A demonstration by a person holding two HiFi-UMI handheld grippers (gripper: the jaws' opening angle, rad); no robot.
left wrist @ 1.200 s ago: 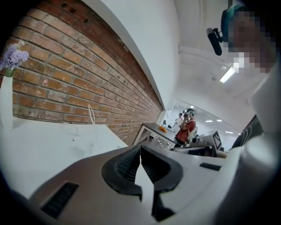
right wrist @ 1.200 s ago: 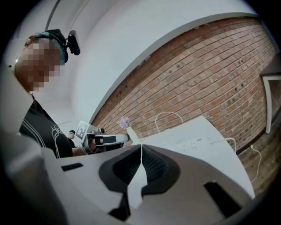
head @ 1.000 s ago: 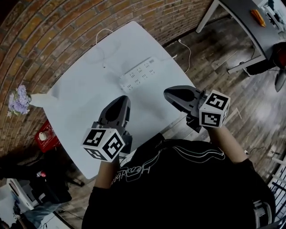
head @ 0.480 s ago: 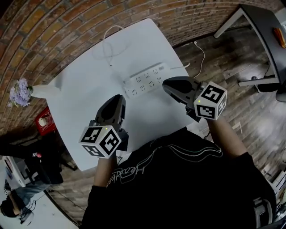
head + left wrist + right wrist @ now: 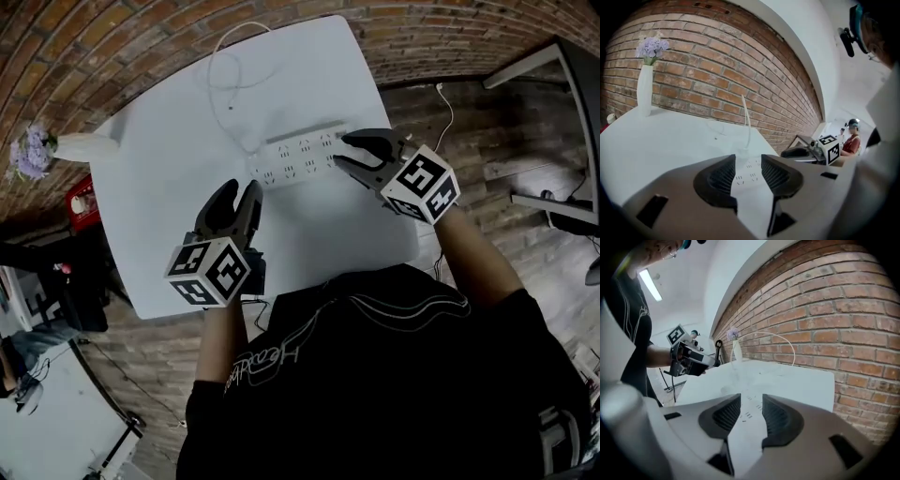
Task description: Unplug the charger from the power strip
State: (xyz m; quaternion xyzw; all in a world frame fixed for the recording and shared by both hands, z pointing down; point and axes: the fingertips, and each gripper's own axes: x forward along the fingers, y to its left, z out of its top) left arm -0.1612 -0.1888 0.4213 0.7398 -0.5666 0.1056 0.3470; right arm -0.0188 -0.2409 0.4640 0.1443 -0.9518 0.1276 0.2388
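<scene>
White plastic power strip (image 5: 295,157) lies toward the white bench's (image 5: 178,216) far edge, thin white charger cable (image 5: 231,108) still plugged in. Left claw (image 5: 749,159) view: jaws just popped open, empty, strip ahead. Right claw (image 5: 751,399) view: same deal, so I'd guess grabbing's next.

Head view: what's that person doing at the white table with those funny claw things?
A person holds a gripper in each hand over a white table. The right gripper is close to one end of the power strip. The left gripper hangs nearer the person. Both sets of jaws have just been opening and hold nothing. The charger is not yet unplugged.
</scene>
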